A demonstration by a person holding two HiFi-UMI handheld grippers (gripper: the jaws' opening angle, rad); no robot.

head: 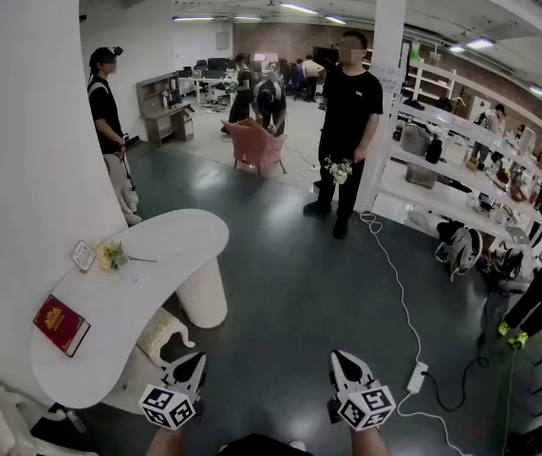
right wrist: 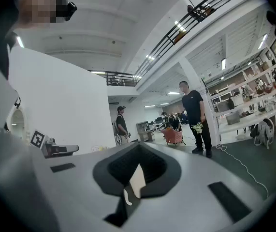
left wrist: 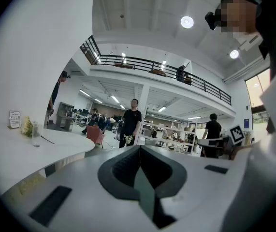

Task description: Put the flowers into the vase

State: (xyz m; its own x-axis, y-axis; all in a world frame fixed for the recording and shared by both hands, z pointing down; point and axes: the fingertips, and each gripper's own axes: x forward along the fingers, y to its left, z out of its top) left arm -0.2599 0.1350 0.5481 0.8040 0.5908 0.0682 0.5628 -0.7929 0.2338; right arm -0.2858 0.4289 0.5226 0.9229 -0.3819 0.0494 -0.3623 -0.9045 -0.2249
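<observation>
Pale yellow-white flowers [head: 111, 255], thin dark stem, on white table [head: 180, 240] at ten o'clock, left gripper [head: 191, 360] and right gripper [head: 341, 358] jaws together, empty

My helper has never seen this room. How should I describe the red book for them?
Find the curved white table at the left. On its near end lies the red book, flat with gold print; the flowers and small card beyond it are pale.
</observation>
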